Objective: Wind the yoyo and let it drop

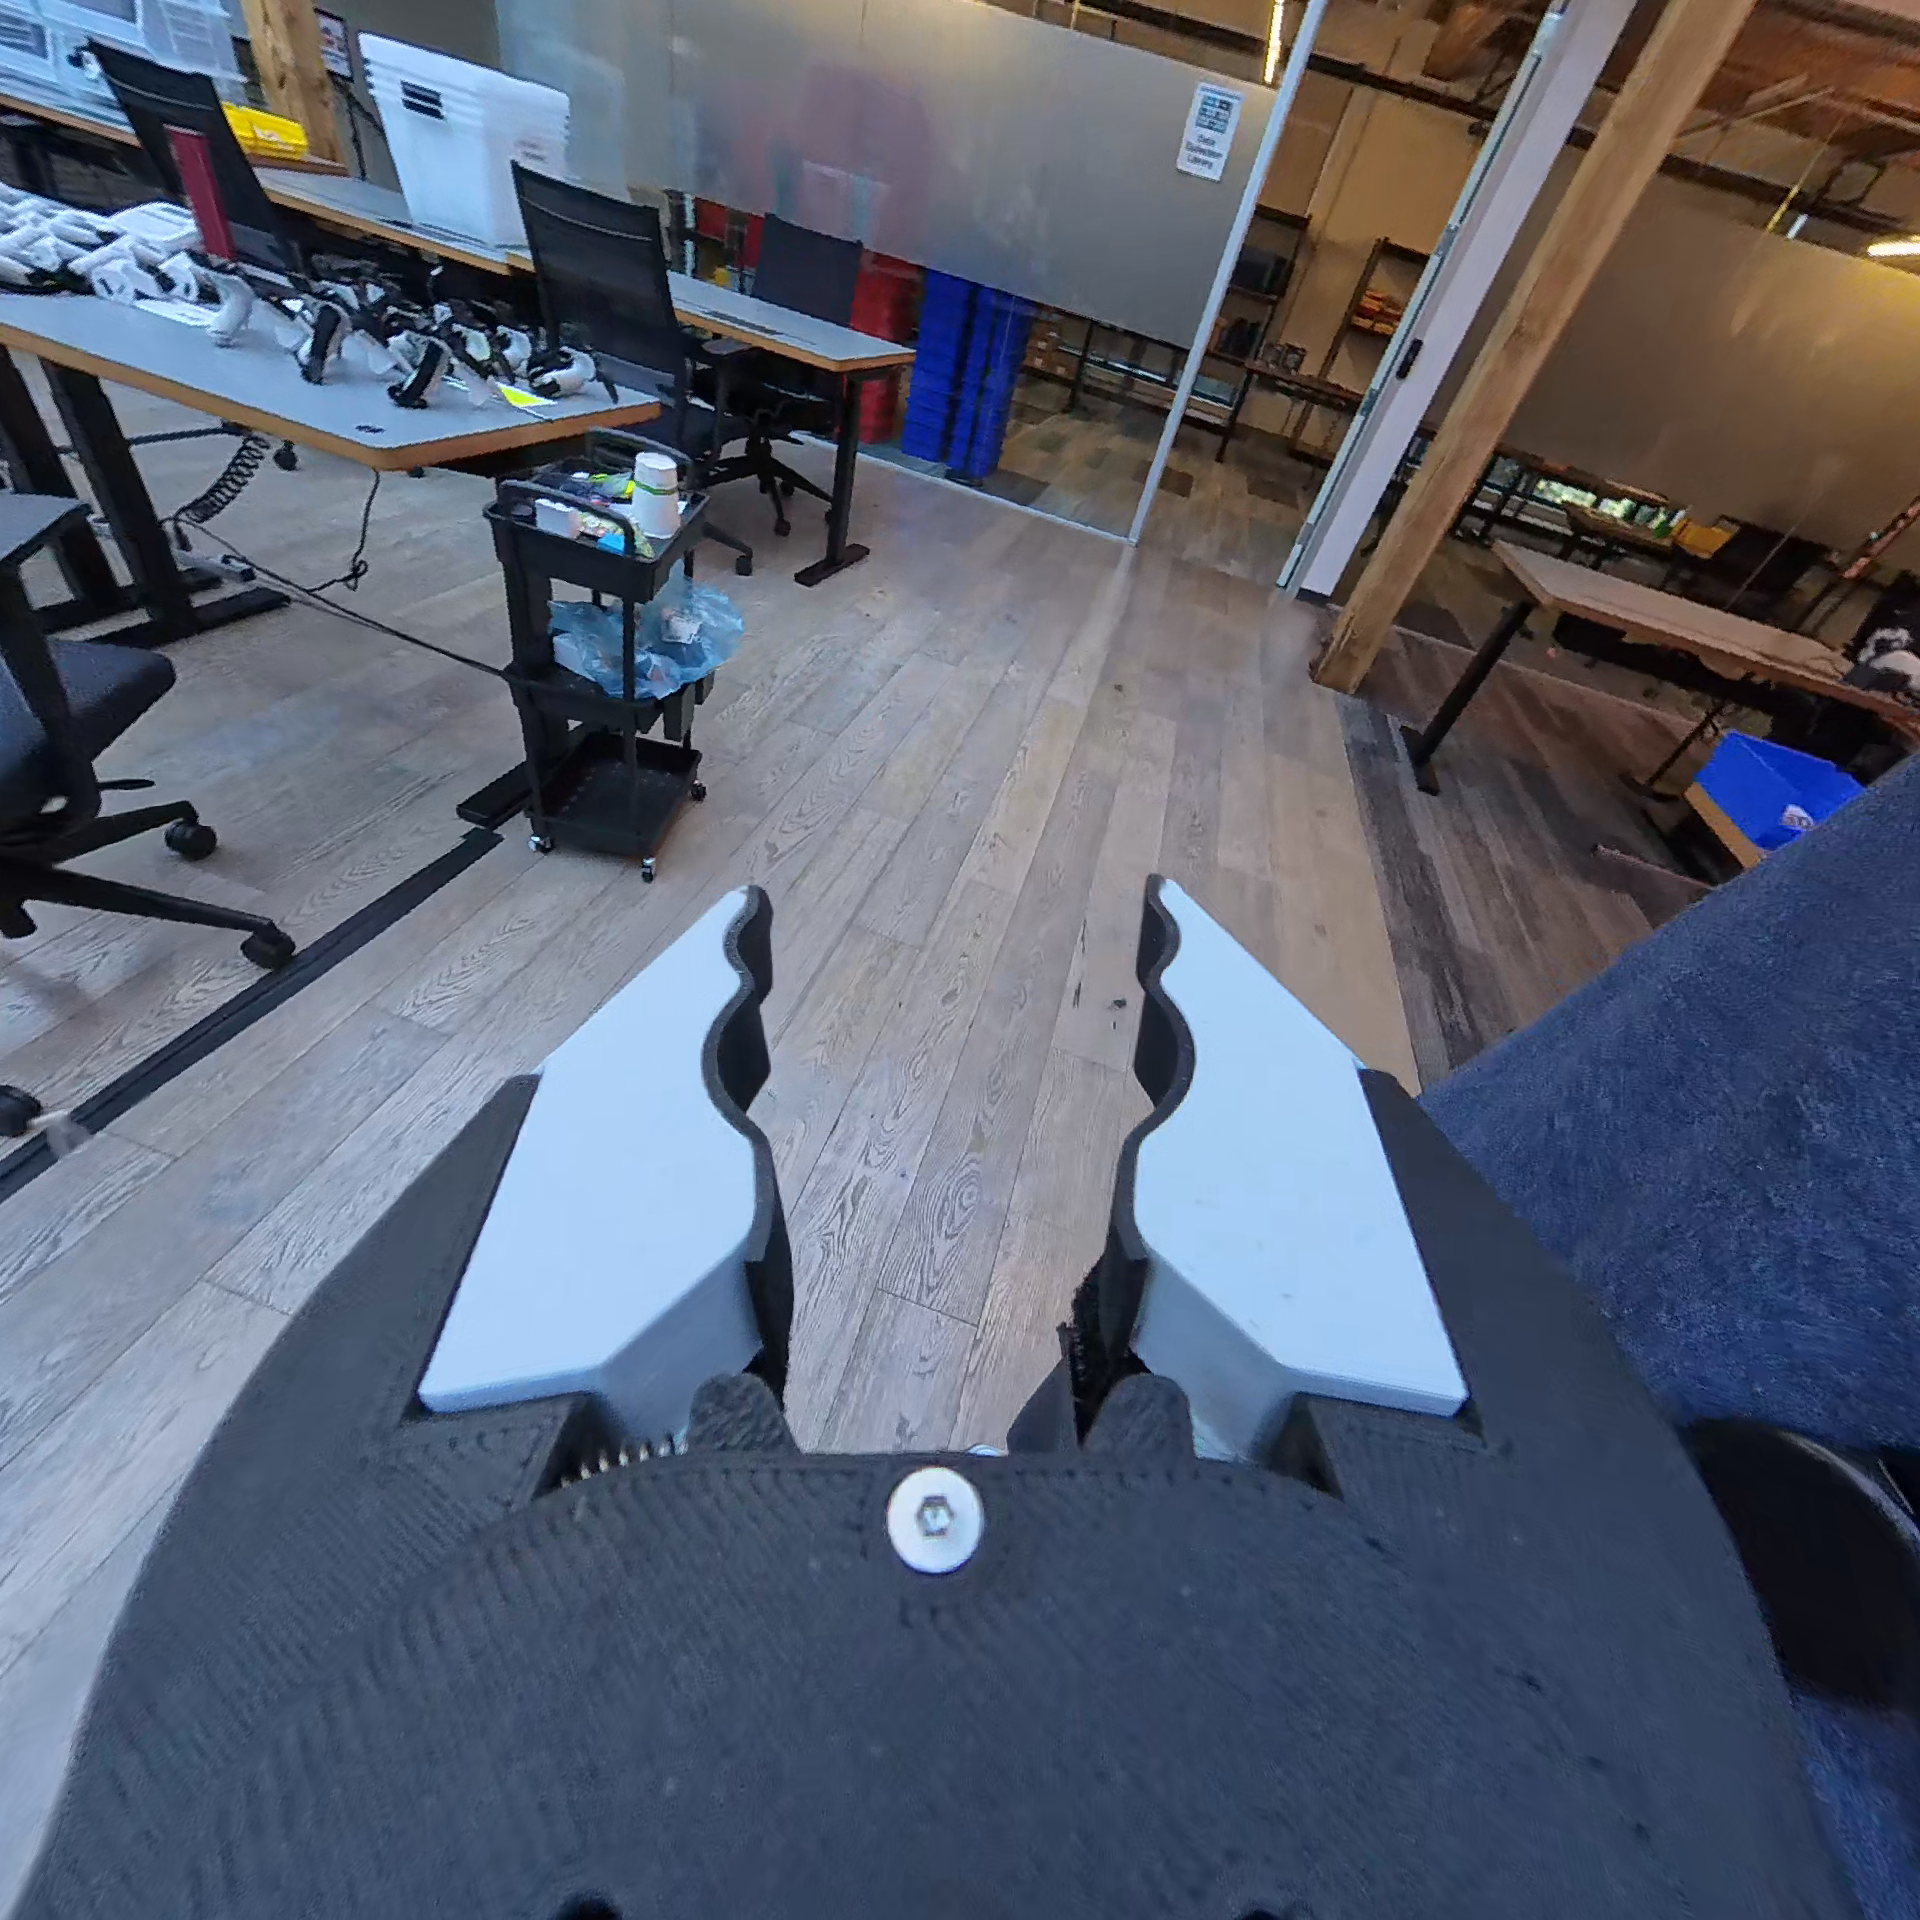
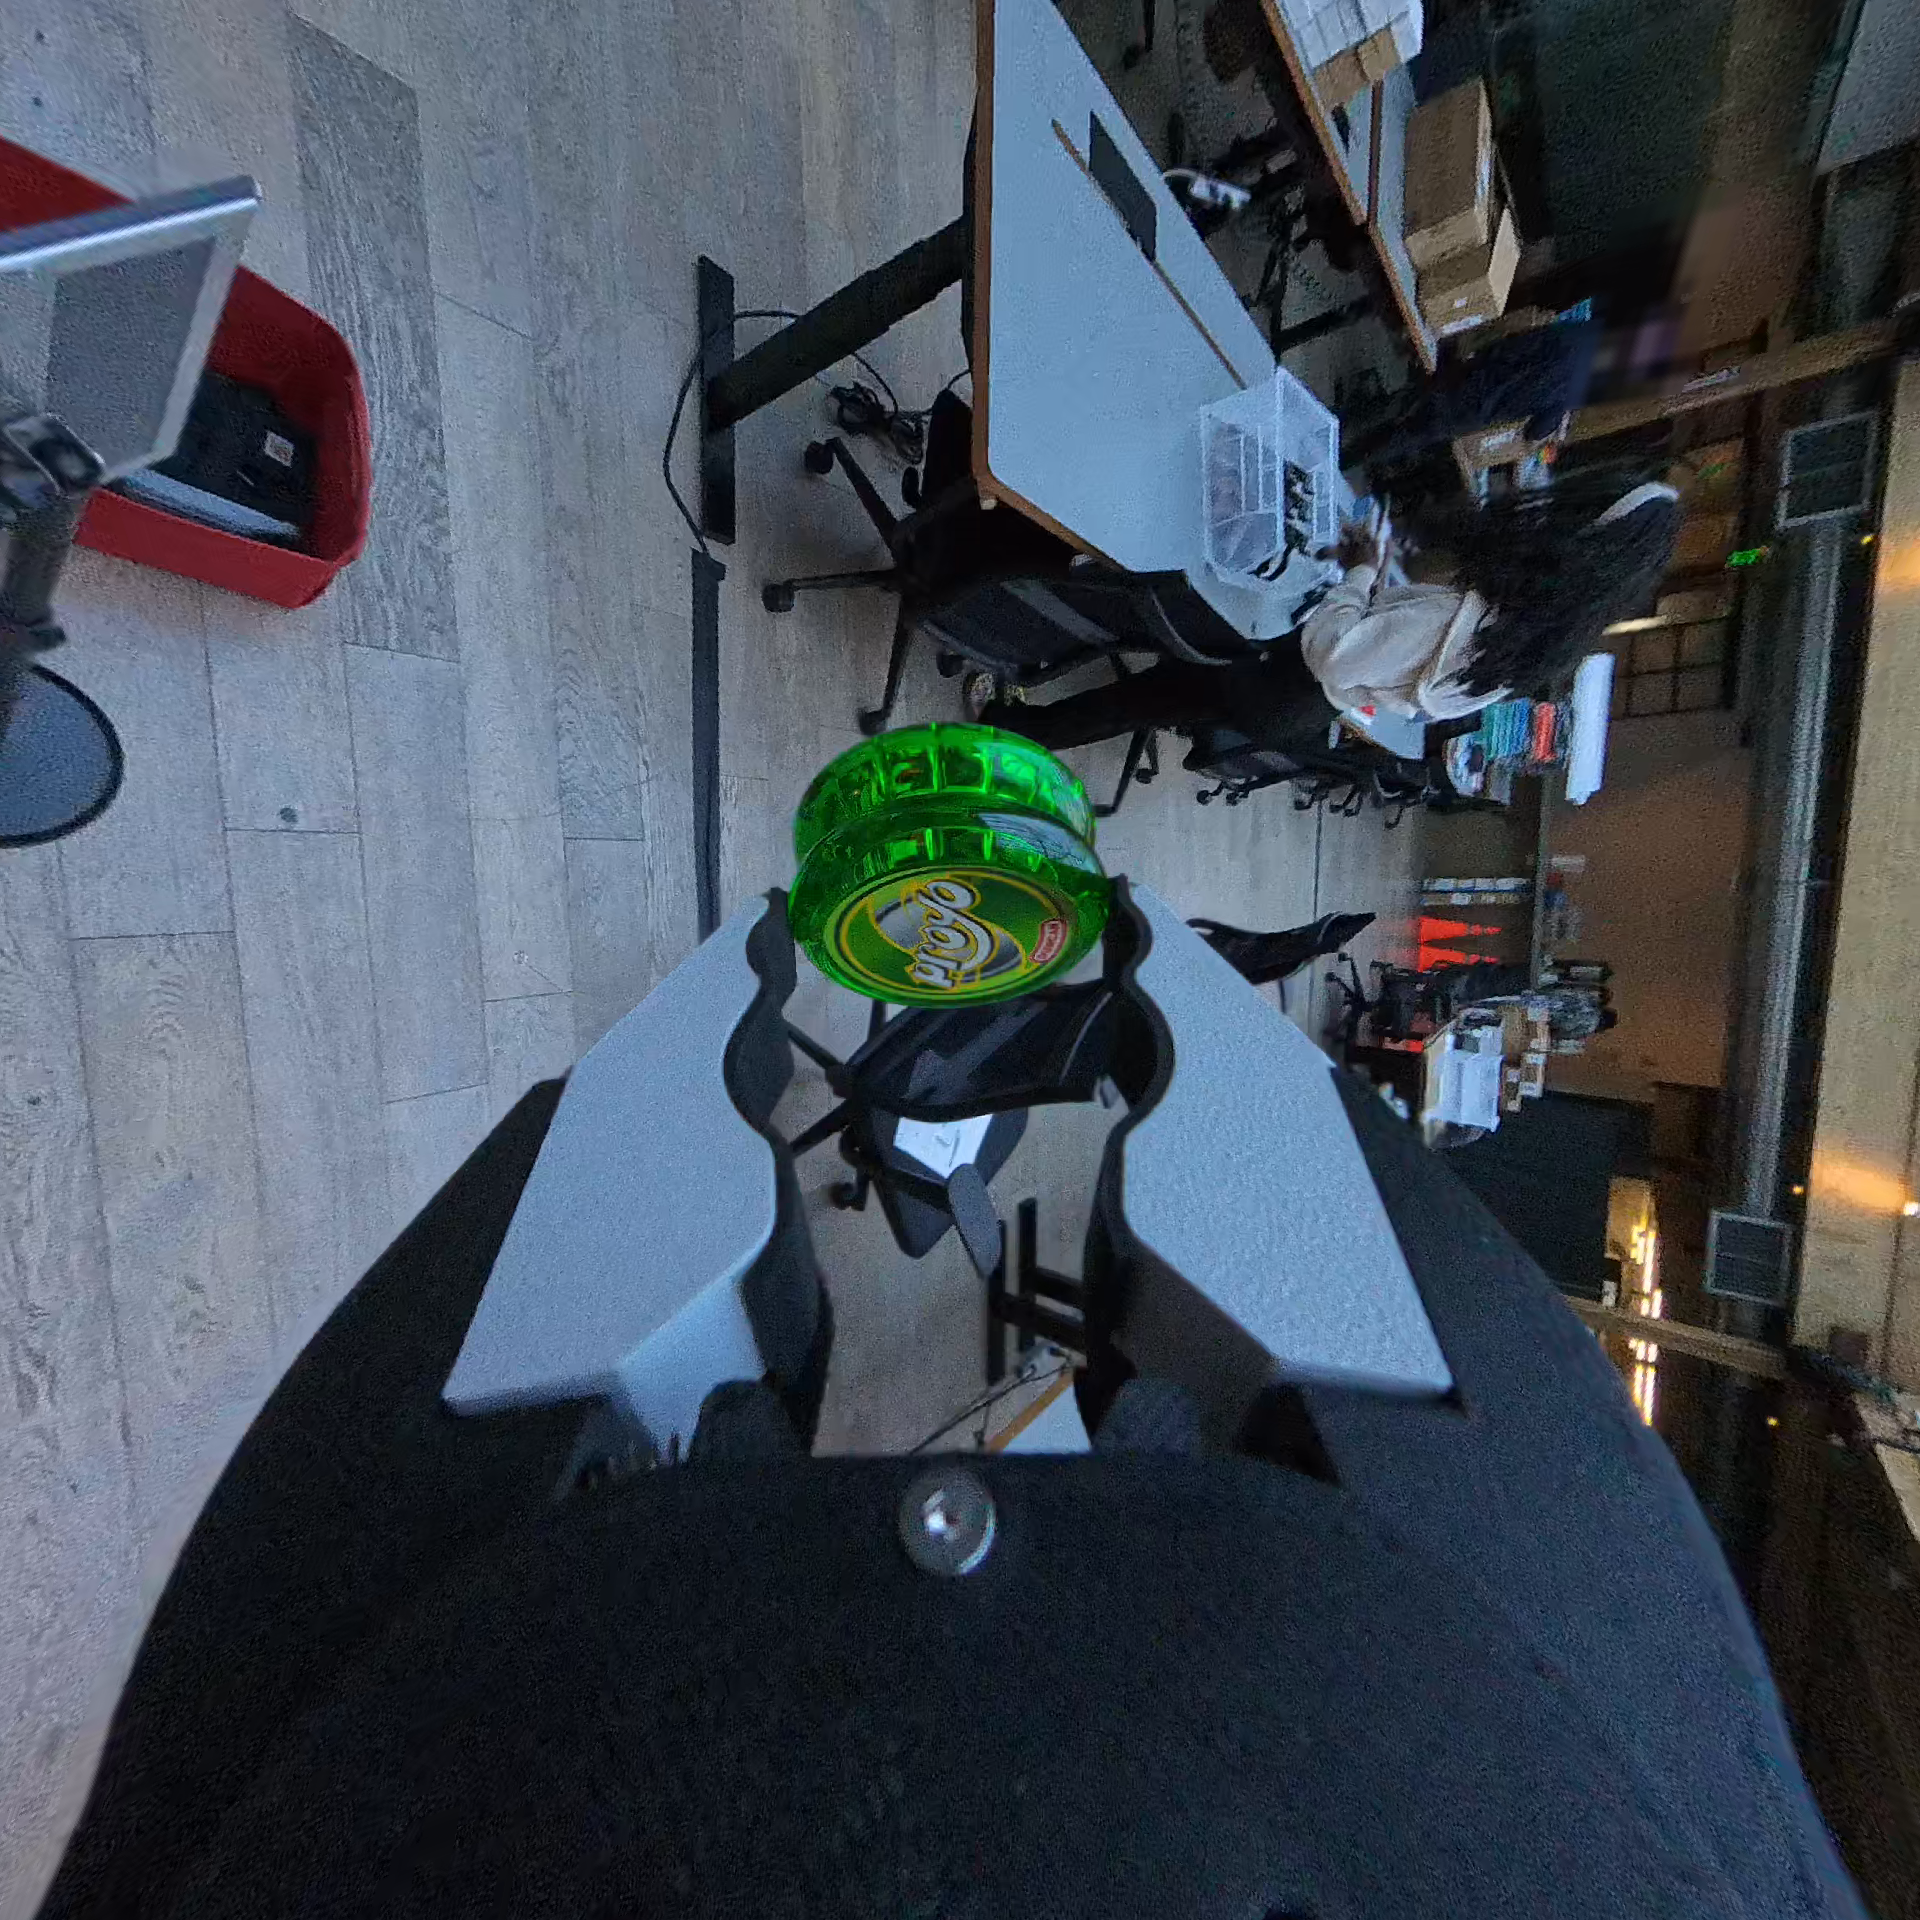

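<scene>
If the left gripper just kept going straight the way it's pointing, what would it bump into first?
Nothing close. The left gripper is open and empty, angled down over bare wood floor, so it would probably meet the floor first. The black cart sits off to its left, out of that line. Depth is hard to judge here.

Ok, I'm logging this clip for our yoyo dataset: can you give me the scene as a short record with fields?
setting: office workspace with wooden floor, desks and chairs
yoyo: green, translucent, held at the tips of the right claw, off the floor
string: not visible
right claw: closed on the yoyo's rim
left claw: open, empty, pointing over bare floor
nearby: black rolling cart; red bin; seated person at a desk
</scene>
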`<state>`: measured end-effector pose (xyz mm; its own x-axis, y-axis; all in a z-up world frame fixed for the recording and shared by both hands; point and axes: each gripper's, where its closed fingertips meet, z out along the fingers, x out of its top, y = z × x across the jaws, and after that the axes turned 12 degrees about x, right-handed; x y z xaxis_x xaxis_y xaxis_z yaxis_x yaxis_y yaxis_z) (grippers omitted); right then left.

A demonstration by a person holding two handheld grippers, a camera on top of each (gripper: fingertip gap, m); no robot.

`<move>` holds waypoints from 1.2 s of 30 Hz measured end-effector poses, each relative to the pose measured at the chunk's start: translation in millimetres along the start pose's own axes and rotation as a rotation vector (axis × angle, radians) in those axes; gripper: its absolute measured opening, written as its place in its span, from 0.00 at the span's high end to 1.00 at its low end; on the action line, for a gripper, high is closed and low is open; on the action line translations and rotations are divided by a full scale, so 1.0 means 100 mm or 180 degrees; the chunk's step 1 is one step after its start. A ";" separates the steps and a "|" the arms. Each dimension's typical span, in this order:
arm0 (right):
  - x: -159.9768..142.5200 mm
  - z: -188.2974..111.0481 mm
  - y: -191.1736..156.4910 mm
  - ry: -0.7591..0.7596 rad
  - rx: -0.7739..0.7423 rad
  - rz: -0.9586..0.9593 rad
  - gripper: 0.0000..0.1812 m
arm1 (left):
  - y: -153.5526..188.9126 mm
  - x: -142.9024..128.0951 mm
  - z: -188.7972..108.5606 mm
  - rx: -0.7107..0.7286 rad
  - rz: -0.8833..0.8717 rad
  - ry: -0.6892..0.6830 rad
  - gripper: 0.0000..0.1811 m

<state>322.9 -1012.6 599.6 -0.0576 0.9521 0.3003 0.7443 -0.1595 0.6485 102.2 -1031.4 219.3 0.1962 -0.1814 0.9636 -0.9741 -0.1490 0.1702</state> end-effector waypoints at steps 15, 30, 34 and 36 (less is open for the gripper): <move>-3.33 -2.40 0.10 0.3844 -0.2262 0.3001 0.68 | 0.89 0.06 0.48 -0.0811 0.0362 -0.0412 0.61; -2.73 3.15 -4.20 0.6850 0.1753 0.8529 0.68 | 1.04 -0.72 0.07 -0.1095 -0.0655 -0.1338 0.62; -2.32 2.72 -3.87 0.7095 0.2904 0.7717 0.68 | 0.67 -0.67 -0.06 -0.0824 -0.0945 -0.1167 0.64; -2.19 2.48 -3.82 0.7173 0.3611 0.7413 0.68 | 0.49 -0.64 -0.09 -0.0602 -0.0813 -0.1072 0.63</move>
<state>215.6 -1095.2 112.7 0.6312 -0.5812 -0.5136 0.3958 0.8108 -0.4312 41.1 -1018.7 167.9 0.4278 -0.4723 0.7707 -0.8871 -0.0558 0.4582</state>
